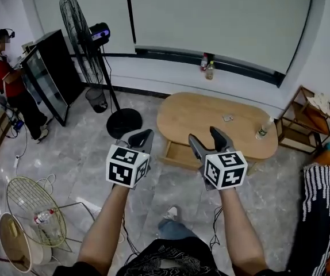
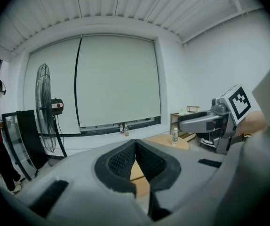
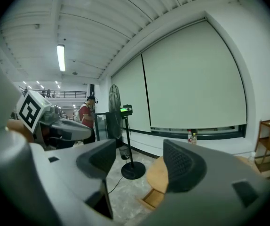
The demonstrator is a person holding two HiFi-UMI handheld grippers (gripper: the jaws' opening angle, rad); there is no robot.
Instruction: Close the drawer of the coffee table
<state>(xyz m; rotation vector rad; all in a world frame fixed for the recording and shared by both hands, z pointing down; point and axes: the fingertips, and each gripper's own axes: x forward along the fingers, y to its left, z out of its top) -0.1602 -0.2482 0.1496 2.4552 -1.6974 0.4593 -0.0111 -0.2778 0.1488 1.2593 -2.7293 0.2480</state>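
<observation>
The coffee table [image 1: 222, 111], with an oval wooden top, stands on the tiled floor [image 1: 67, 154] ahead of the person, between a standing fan [image 1: 83, 36] at the left and a low shelf rack [image 1: 309, 119] at the right. The drawer [image 1: 178, 154] projects open from the table's near left side with its wooden tray exposed; the closing step is judged not yet begun. Both grippers point forward toward the table, side by side above the floor; they are near the drawer but apart from it, and neither touches the table. The left gripper [image 1: 141, 138] has its jaws pressed together at the tips with nothing between them; this gives a blunt closed end, judged suitable for pushing the drawer front. The right gripper [image 1: 208, 138] has its jaws spread and empty; in the right gripper view the drawer shows through the gap. A bottle [image 1: 263, 129] stands upright near the table's right edge; a hard push is judged liable to topple it.
</observation>
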